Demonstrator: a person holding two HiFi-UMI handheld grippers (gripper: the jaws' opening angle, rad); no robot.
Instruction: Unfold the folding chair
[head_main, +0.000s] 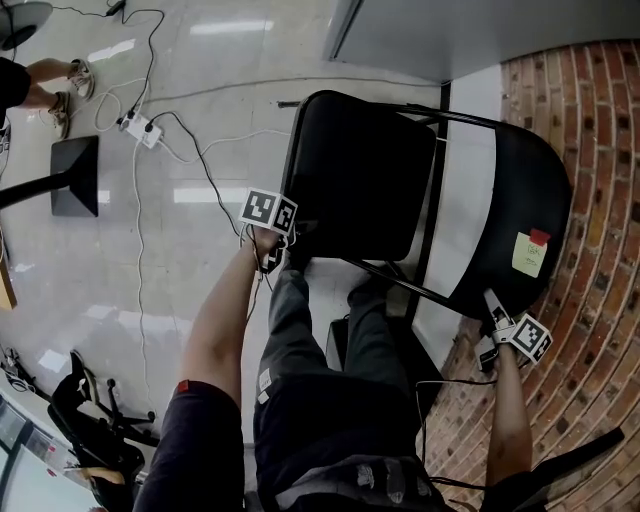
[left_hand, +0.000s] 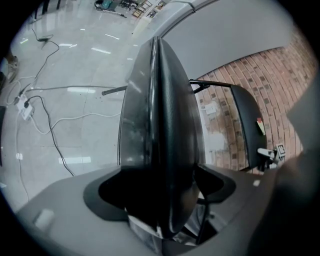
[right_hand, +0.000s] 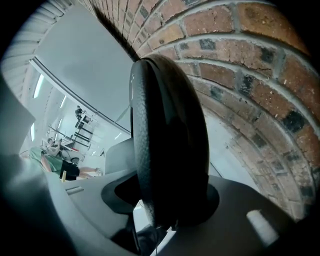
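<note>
Folding chair centre-right of head view, on floor by brick wall. Likely heavyish, stiff metal frame, hinges may bind. Seat edge clamped wide by left hand-held gripper. Backrest rim clamped narrower by right hand-held gripper. Panel edges look like good holds.

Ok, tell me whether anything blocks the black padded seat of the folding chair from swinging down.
Possibly the person's own legs in grey trousers: in the head view they stand right below the front edge of the black padded seat, which the left gripper holds. The brick wall lies behind the black backrest.
</note>
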